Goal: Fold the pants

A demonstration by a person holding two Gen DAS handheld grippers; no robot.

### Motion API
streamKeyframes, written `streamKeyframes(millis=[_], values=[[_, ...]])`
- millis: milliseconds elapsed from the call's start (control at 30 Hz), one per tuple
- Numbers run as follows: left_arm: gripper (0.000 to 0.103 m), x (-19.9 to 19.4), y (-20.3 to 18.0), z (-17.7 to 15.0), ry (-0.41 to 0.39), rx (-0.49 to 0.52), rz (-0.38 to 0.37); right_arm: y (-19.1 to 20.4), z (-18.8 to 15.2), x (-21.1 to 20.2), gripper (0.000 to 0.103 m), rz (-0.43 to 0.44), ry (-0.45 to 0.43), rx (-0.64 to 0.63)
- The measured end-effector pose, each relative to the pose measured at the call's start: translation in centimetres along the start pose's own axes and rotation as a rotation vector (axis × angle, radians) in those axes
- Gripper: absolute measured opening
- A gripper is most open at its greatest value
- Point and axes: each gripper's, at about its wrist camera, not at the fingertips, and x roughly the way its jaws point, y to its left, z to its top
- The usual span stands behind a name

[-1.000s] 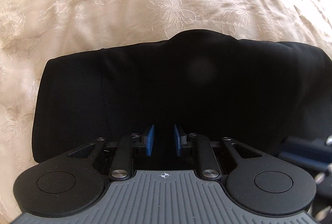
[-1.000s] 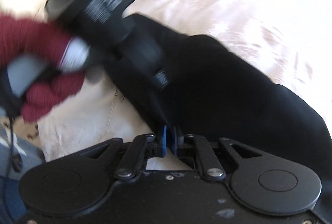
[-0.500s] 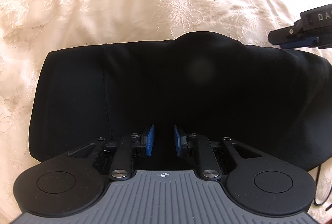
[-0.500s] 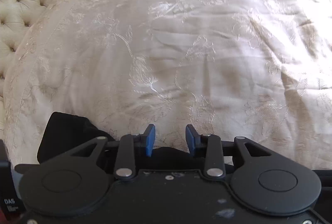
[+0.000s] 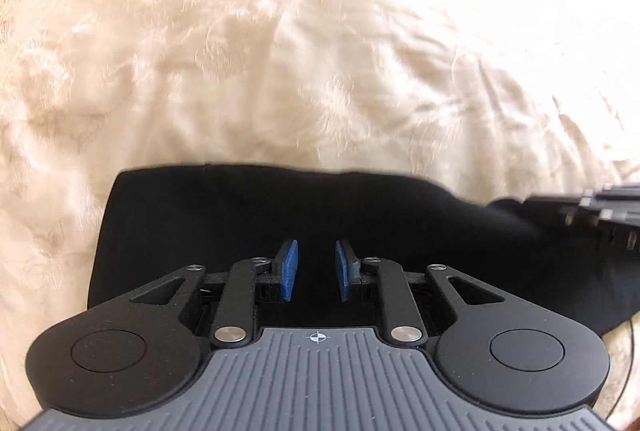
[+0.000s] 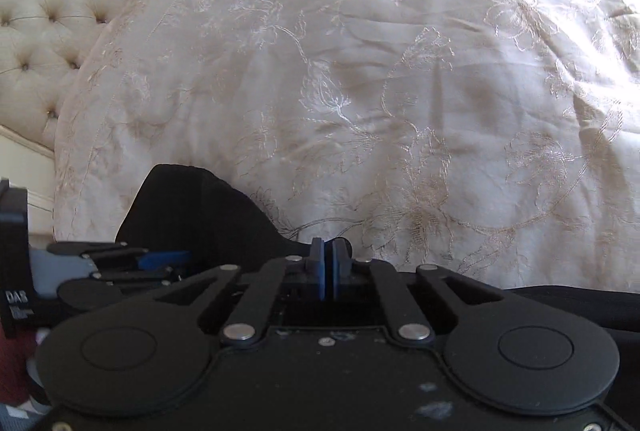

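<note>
The black pants (image 5: 280, 207) lie folded into a compact bundle on the cream bedspread. My left gripper (image 5: 316, 269) is open, its blue pads apart just above the near part of the bundle, holding nothing. In the right wrist view the pants (image 6: 188, 215) show at the lower left and along the right edge. My right gripper (image 6: 329, 263) has its blue pads pressed together at the bundle's far edge; whether cloth sits between them is not visible. The left gripper also shows in the right wrist view (image 6: 160, 263), and the right gripper's body shows at the left view's right edge (image 5: 592, 207).
The cream floral bedspread (image 6: 400, 71) stretches far ahead and to both sides. A tufted cream headboard (image 6: 60, 11) stands at the far left. A thin dark cable (image 5: 628, 371) hangs at the lower right of the left wrist view.
My right gripper swung off the pants, opened, then closed its pads. My left gripper stayed open and drew back, so the bundle sits lower in its view.
</note>
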Motion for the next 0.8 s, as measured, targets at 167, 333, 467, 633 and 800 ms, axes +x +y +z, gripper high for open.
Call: streamKeyframes(millis=[167, 333, 467, 633, 800], values=[[0.021, 0.3, -2.0, 4.4, -0.014, 0.01, -0.065, 1.9, -2.6, -2.7, 0.005, -0.04, -0.098, -0.105], [0.021, 1.7, -4.1, 4.7, 0.019, 0.041, -0.092, 3.6, -4.7, -4.2, 0.005, -0.077, -0.164, -0.176], [0.021, 2.7, -4.3, 2.3, 0.068, 0.04, -0.068, 4.3, -6.0, -4.3, 0.005, -0.099, -0.179, -0.201], [0.021, 3.3, -3.8, -0.3, 0.099, 0.068, -0.045, 4.2, -6.5, -3.2, 0.005, -0.089, -0.141, -0.199], [0.021, 3.0, -3.5, -0.4, 0.082, 0.052, -0.05, 3.0, -6.8, -4.0, 0.023, -0.094, -0.16, -0.118]])
